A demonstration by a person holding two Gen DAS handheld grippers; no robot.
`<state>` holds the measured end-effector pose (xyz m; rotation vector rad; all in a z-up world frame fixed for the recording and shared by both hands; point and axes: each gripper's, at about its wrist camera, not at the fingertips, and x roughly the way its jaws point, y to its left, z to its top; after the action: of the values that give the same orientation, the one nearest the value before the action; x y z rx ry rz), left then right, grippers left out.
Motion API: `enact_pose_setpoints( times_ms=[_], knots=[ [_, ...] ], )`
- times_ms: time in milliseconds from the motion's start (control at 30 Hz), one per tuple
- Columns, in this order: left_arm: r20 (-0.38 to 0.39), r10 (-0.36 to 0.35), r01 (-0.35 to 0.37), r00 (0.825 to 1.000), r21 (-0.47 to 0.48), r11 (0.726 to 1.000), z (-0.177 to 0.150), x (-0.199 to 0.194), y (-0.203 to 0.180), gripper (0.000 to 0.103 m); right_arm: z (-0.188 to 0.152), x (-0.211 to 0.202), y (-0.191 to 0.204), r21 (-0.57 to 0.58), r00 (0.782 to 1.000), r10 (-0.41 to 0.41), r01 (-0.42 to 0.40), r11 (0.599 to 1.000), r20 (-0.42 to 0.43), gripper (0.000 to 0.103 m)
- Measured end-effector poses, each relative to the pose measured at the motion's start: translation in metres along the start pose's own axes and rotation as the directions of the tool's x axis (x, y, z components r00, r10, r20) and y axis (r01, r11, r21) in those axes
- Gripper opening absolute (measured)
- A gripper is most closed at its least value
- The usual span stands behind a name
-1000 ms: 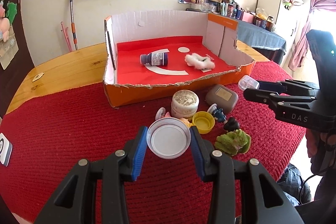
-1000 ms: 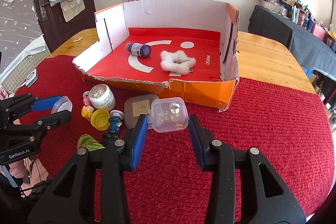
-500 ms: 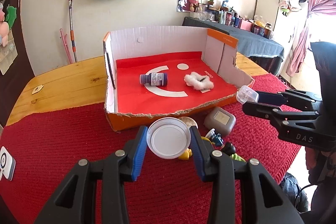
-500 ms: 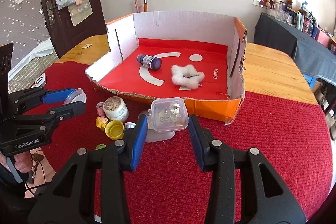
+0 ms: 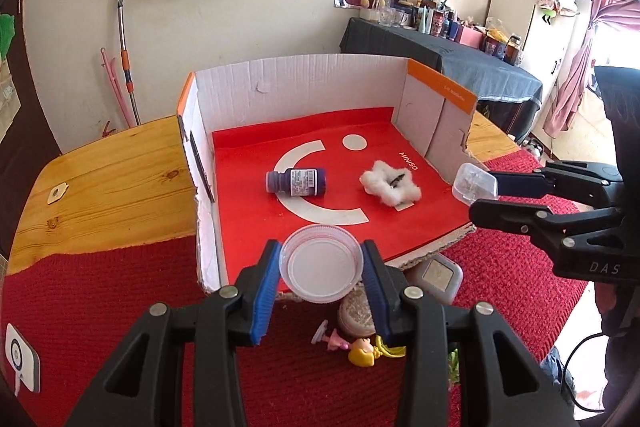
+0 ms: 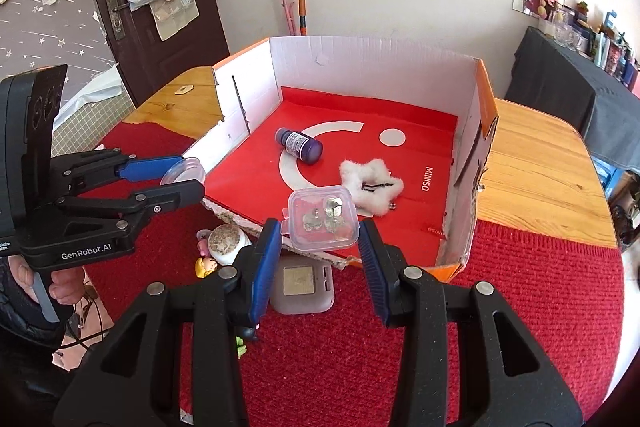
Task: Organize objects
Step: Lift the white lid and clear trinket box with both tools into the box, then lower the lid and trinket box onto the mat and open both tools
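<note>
Both hand-held grippers (image 5: 322, 269) (image 6: 320, 227) raised, angled downward

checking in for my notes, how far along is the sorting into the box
Done: a purple bottle and white fluffy clip lie in the box. In hand: left gripper holds a round lid, right gripper a clear case, both at the box's front edge. Left: a jar, grey case and small toys on the mat.

both wrist views: close, angled down | shared: box (image 5: 304, 95)
</note>
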<state>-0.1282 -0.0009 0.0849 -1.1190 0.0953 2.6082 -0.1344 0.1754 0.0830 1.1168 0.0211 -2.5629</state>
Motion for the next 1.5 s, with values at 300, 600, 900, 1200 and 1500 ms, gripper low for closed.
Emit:
enact_pose_setpoints(
  times_ms=[300,600,900,1200,1500],
  knots=[
    [-0.132,-0.032,0.036,0.991,0.028,0.999,0.022,0.037,0.004,0.042,0.024,0.038,-0.011,-0.028,0.982,0.045,-0.051,0.998,-0.185,0.038],
    [-0.239,-0.056,0.067,0.969,0.038,0.997,0.026,0.070,0.008,0.042,0.027,0.069,-0.008,-0.086,0.945,0.020,-0.051,0.995,-0.327,0.038],
    [-0.286,-0.060,0.072,0.956,0.029,0.997,0.026,0.090,0.015,0.042,0.025,0.091,-0.014,-0.069,0.925,0.024,-0.054,0.996,-0.379,0.038],
    [-0.292,-0.056,0.062,0.955,0.012,0.998,0.030,0.101,0.022,0.042,0.026,0.101,-0.018,-0.074,0.933,-0.002,-0.027,0.997,-0.360,0.038],
    [-0.266,-0.030,0.031,0.963,0.001,1.000,0.036,0.105,0.029,0.042,0.032,0.104,-0.032,-0.031,0.953,-0.017,0.008,0.999,-0.301,0.038]
  ],
)
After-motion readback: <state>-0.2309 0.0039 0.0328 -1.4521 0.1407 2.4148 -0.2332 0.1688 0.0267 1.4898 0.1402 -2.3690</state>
